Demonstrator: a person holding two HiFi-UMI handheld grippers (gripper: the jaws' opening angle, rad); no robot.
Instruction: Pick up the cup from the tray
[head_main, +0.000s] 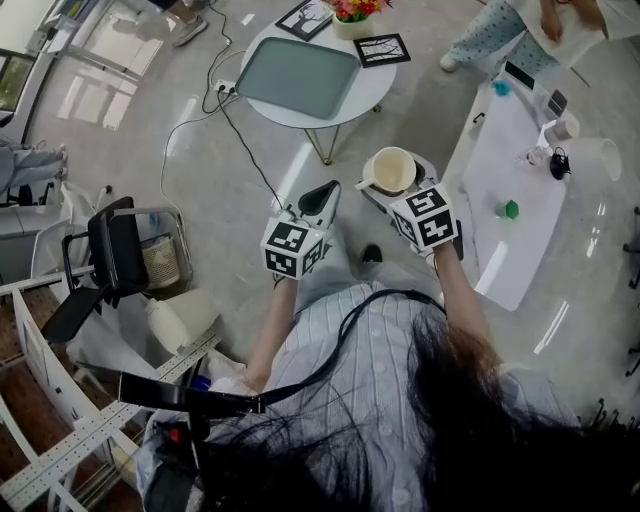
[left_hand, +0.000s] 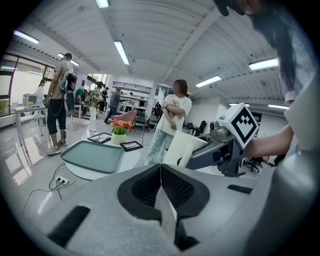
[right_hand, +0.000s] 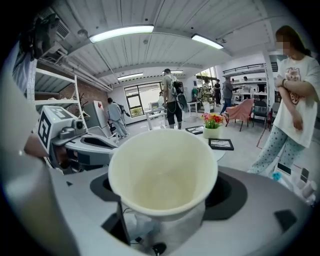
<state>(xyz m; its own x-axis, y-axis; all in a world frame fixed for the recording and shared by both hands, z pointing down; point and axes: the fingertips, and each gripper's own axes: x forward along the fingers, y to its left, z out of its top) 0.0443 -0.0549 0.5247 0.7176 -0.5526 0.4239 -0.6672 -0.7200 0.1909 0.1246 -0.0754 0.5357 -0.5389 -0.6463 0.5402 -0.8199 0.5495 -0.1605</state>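
Observation:
A cream paper cup (head_main: 391, 169) is held upright in my right gripper (head_main: 385, 188), well off the tray and above the floor. In the right gripper view the cup (right_hand: 162, 172) fills the centre, its empty mouth facing the camera, with the jaws shut on its lower wall. The grey-green tray (head_main: 298, 77) lies bare on a round white table (head_main: 371, 88) ahead; the left gripper view shows the tray (left_hand: 93, 156) too. My left gripper (head_main: 322, 203) hangs beside the right one, jaws shut together with nothing between them (left_hand: 161, 186).
A flower pot (head_main: 352, 16) and two framed pictures (head_main: 383, 50) stand on the round table. A long white table (head_main: 515, 190) with small items lies to the right. A black chair (head_main: 110, 260) and shelving stand left. People stand around the room; cables cross the floor.

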